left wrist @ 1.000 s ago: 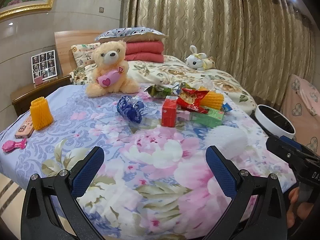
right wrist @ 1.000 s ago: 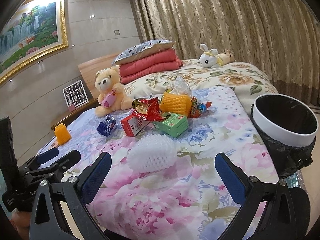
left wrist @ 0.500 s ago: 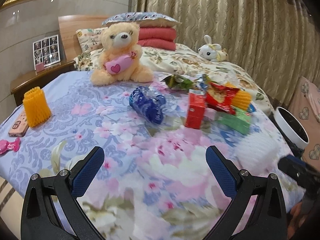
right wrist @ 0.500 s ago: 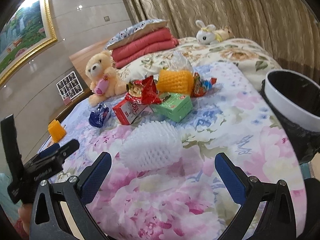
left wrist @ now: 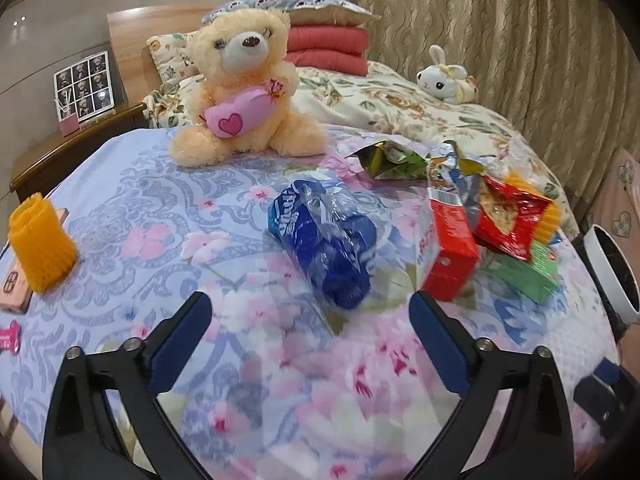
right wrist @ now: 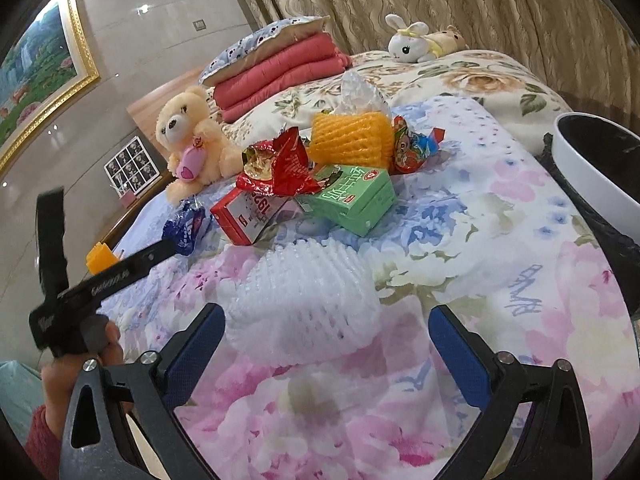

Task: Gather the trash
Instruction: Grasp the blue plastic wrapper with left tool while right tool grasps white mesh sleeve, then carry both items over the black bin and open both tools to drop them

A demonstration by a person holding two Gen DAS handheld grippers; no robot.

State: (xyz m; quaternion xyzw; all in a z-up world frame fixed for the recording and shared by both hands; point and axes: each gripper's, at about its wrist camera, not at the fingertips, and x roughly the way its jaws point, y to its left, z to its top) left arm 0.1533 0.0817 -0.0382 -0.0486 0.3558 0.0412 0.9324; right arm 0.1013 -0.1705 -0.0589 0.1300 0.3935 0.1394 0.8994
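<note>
Trash lies on the flowered bedspread. In the left wrist view a crushed blue plastic bottle point(left wrist: 324, 240) lies just ahead of my left gripper point(left wrist: 309, 310). Its jaws are wide and closing, and the pads touch nothing. Right of the bottle are a red carton point(left wrist: 448, 248), a red snack bag point(left wrist: 508, 216) and a green carton point(left wrist: 524, 272). In the right wrist view my right gripper point(right wrist: 326, 322) stands open around the near end of a white foam net point(right wrist: 304, 296), without pressing on it. The white bin point(right wrist: 596, 160) with a black liner stands at the right.
A teddy bear point(left wrist: 244, 84), folded red quilts point(left wrist: 328, 48) and a toy rabbit point(left wrist: 444, 76) sit farther back. An orange foam net point(left wrist: 40, 240) and a phone lie at the left edge. Another orange net point(right wrist: 352, 136) and a candy wrapper point(right wrist: 412, 148) lie behind the cartons. A person's hand point(right wrist: 76, 364) holds the left gripper.
The left gripper has moved forward over the bed, so the blue bottle now lies just before its tips. The right gripper has come closer and lower to the white foam net.
</note>
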